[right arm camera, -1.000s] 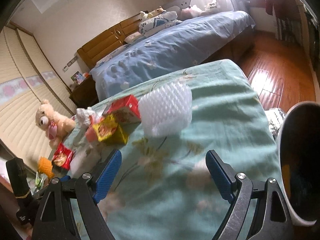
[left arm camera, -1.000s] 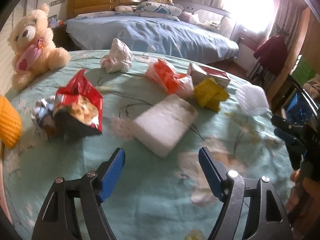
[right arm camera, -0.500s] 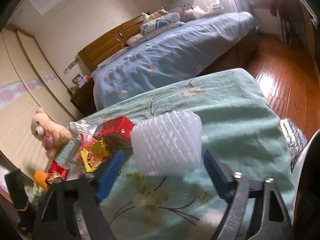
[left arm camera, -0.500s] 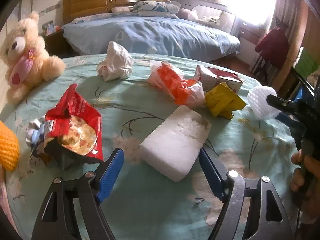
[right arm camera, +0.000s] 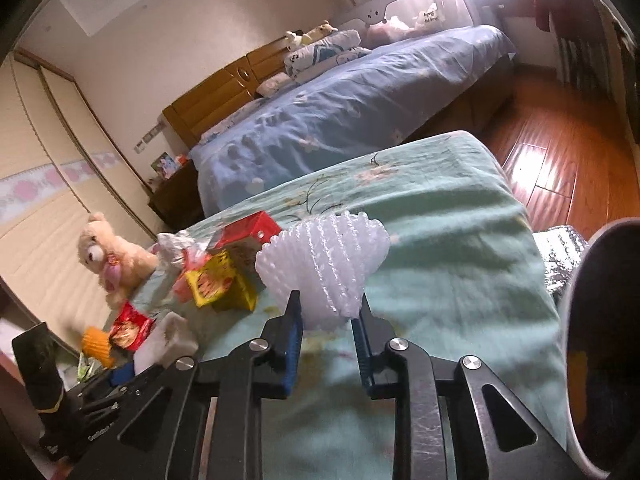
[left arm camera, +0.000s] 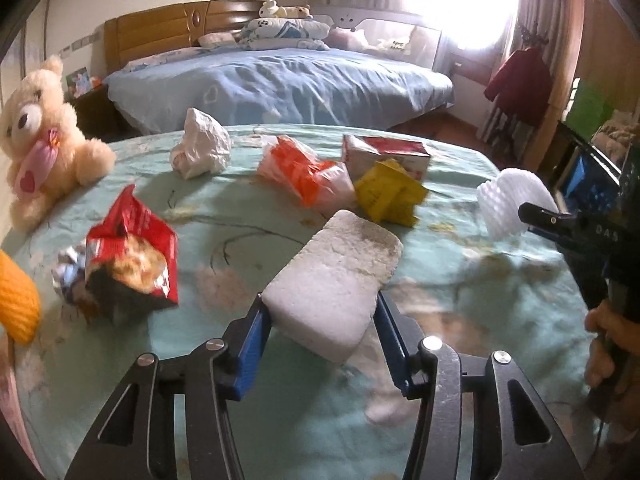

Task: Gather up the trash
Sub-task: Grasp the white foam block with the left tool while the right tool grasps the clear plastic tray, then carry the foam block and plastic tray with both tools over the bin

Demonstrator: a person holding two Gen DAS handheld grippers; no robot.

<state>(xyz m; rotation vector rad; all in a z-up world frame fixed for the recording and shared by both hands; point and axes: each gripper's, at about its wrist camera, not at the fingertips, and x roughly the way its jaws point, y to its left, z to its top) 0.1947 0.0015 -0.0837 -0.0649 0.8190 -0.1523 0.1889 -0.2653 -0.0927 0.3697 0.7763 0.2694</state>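
My left gripper (left arm camera: 320, 312) is shut on a white foam block (left arm camera: 336, 284) and holds it slightly above the green tablecloth (left arm camera: 240, 208). My right gripper (right arm camera: 326, 312) is shut on a white foam net sleeve (right arm camera: 326, 262), squeezing its lower end; the sleeve also shows in the left wrist view (left arm camera: 512, 204). Other trash lies on the cloth: a red snack bag (left arm camera: 132, 256), a crumpled white bag (left arm camera: 202, 150), an orange-and-white bag (left arm camera: 308, 174), a yellow wrapper (left arm camera: 386, 194), a red-and-white carton (left arm camera: 386, 152) and a foil ball (left arm camera: 68, 276).
A teddy bear (left arm camera: 40, 140) sits at the table's left edge beside an orange knitted object (left arm camera: 16, 300). A dark bin (right arm camera: 604, 344) stands right of the table. A blue bed (left arm camera: 280, 84) lies beyond, with wooden floor (right arm camera: 560, 136) to the right.
Both grippers moved forward and closed: the left onto the foam block, tilting it up, the right onto the foam net sleeve, which is now pinched narrower.
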